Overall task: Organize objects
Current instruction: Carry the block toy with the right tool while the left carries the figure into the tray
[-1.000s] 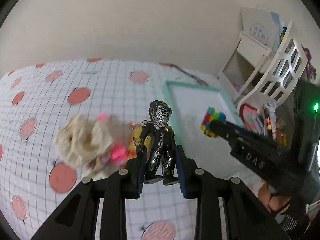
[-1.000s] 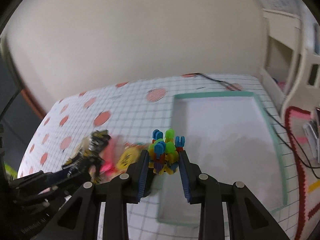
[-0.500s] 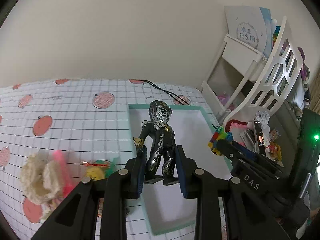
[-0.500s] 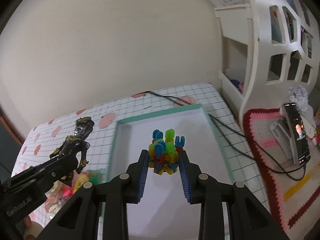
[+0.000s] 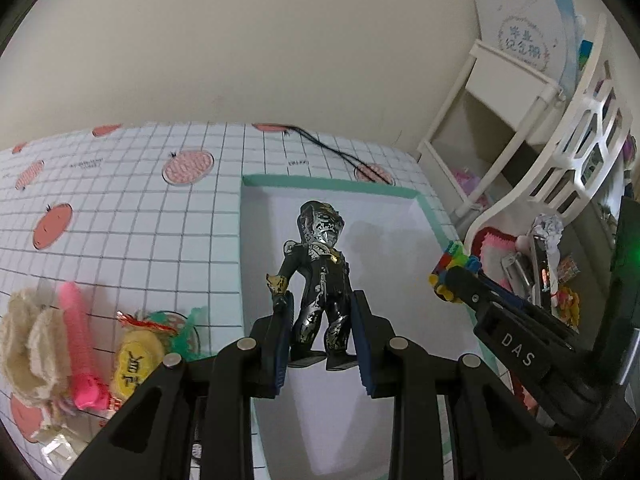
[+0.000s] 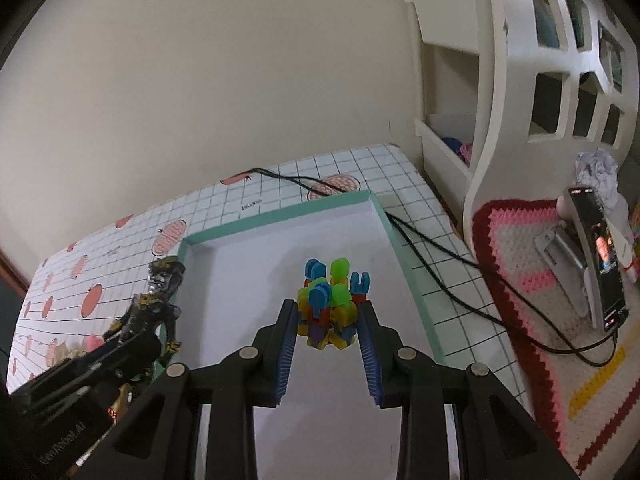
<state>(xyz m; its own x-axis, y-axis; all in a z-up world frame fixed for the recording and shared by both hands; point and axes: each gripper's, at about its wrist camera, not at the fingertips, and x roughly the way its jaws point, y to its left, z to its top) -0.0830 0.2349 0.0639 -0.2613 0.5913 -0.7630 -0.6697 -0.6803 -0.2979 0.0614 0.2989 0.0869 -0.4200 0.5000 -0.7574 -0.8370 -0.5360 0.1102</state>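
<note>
Now both tools hang over the tray (image 5: 434,222), where a second ago they were still out over the checked surface (image 5: 132,216) beside the loose toys. The left tool (image 5: 320,330) pinches one dark, silver-streaked figurine (image 5: 320,276) by the legs, upright, above the tray's near-left part. The right tool (image 6: 329,322) is clamped on one cluster of coloured building pieces (image 6: 330,304), held above the middle of the tray; half a second ago it was a little nearer the tray's left side.

Counting what lies on the surface to the left of the tray: one cream woolly bundle (image 5: 26,344), one pink ridged stick (image 5: 78,344), one yellow wrapped packet (image 5: 134,360) with red and green frills. They sit touching one another, just beside the tray's left wall. One black cable (image 6: 436,248) runs across the far corner of the surface and past the tray's right side. The white inside of the tray is bare but for shadows.
</note>
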